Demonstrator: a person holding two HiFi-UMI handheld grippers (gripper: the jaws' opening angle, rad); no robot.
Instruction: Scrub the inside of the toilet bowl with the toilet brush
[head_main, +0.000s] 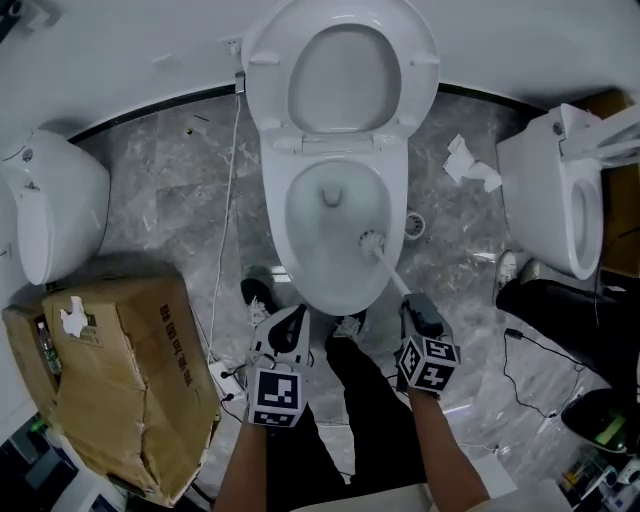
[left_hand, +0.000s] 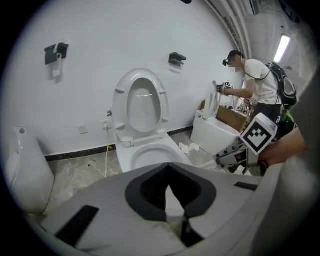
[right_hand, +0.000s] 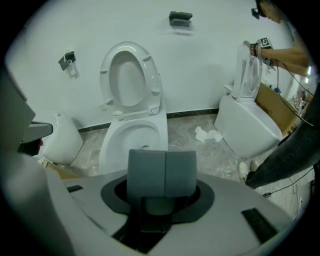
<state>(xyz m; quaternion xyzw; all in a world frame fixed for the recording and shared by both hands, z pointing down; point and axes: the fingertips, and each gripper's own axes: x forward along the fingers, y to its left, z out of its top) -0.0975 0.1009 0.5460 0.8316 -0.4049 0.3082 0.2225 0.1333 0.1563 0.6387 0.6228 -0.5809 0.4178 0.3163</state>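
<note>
Left gripper (head_main: 296, 315) jaws together, right gripper (head_main: 412, 300) jaws clamped on slim white toilet brush (head_main: 375, 243), bristly head inside glossy oval toilet bowl (head_main: 275, 225)

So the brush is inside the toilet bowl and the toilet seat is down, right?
Nearly. The brush is inside the toilet bowl, but the seat is not down. It is flipped up and leans back toward the wall. The head view shows the open bowl with the raised seat behind it, and the left gripper view shows the seat standing upright.
</note>
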